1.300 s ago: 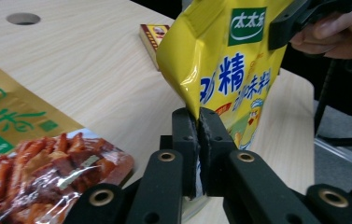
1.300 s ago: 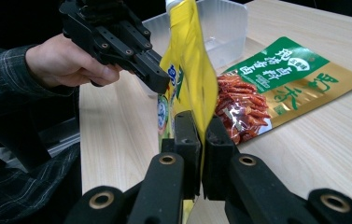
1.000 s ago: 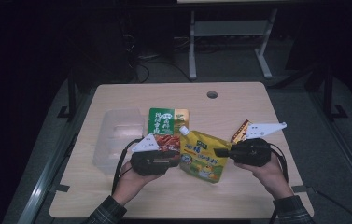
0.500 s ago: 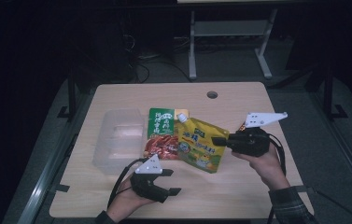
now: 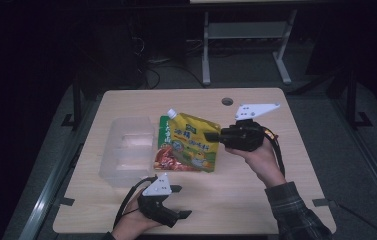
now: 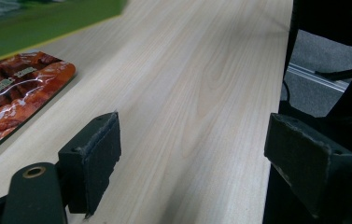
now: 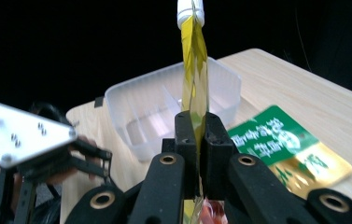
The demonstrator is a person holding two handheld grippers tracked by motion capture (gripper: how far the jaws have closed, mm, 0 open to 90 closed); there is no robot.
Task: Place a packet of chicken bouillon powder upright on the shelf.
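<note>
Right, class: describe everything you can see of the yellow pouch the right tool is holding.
The pouch is a glossy yellow, flexible spouted pack with a white cap at its top corner and printed food pictures and text. The right tool is shut on its edge, holding it lifted off the table, over the red and green packets. In the right gripper view it stands edge-on and thin, cap uppermost.

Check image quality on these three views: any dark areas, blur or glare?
High view: the table is evenly lit, the room around it nearly black. Left gripper view: the near jaws look soft, the wood grain sharper, slight sheen on the red packet. Right gripper view: black background, the yellow pouch seen edge-on and clear, the grey plate on the other hand-held gripper bright.
</note>
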